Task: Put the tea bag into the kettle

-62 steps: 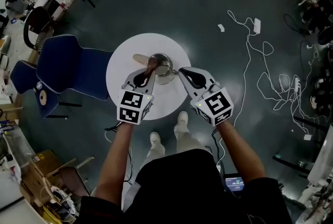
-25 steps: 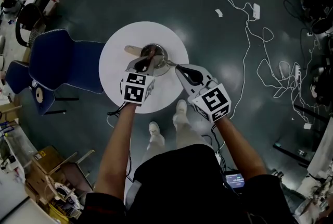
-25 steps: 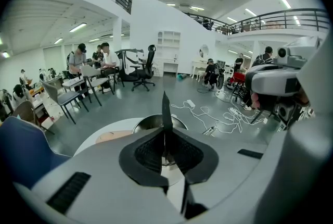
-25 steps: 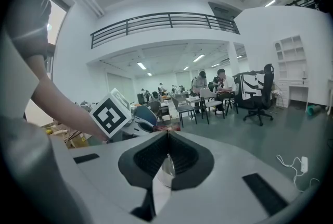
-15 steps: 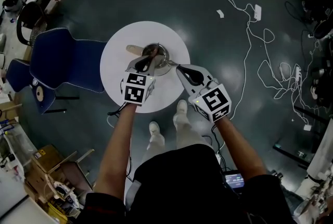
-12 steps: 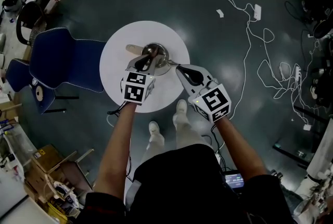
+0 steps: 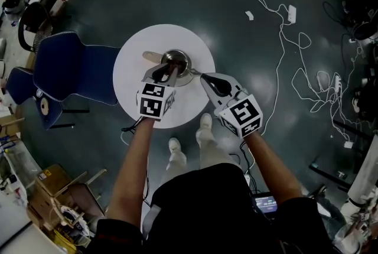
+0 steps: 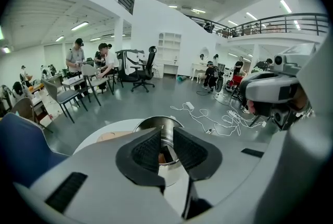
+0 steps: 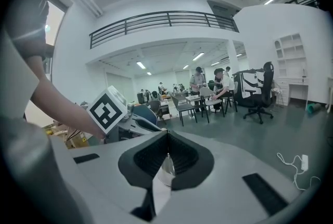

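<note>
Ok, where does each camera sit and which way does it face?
Head view: on the person's head, looking steeply down at the white table and kettle; both forearms, left gripper, right gripper, legs show.
Left gripper view: on the left gripper, looking along its parted jaws into the kettle's mouth; right gripper at right.
Right gripper view: on the right gripper, looking past jaws closed on the kettle; left gripper's marker cube at left.
Shared: the kettle, in all three.

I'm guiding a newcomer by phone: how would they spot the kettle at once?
Find the round white table beside the blue chair. The kettle stands near its middle, under the left gripper. It is the only shiny steel vessel there, open-topped, with a tan wooden piece towards the chair.
</note>
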Motion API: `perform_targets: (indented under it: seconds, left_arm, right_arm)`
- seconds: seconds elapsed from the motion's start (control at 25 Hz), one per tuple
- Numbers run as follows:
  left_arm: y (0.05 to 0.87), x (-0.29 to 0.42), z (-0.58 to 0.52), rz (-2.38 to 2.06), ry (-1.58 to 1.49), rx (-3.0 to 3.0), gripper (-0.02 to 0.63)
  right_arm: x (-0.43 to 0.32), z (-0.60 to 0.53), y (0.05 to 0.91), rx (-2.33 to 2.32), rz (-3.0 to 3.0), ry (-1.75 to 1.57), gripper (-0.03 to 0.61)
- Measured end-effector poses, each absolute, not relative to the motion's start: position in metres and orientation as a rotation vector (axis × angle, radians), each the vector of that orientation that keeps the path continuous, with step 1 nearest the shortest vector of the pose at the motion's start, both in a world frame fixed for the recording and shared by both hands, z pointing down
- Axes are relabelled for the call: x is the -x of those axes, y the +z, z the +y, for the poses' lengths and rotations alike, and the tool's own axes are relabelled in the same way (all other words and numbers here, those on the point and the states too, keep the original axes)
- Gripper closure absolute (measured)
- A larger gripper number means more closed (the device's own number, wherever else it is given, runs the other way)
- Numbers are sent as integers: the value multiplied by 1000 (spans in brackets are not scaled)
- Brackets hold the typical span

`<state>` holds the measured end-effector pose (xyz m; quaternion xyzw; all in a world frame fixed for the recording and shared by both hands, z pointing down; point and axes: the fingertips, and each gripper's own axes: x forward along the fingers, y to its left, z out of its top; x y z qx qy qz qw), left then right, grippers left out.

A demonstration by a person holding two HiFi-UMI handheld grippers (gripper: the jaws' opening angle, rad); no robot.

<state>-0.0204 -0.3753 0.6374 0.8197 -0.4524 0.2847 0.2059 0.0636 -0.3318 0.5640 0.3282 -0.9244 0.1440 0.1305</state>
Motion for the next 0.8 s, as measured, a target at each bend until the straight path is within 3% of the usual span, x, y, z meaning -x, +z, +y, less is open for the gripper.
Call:
perform_targets:
  seconds: [0.8]
  left_arm:
    - [522, 59, -325, -1322, 579, -2483, 594]
  right_arm:
    - [-20, -314, 493, -965, -2728, 236, 560]
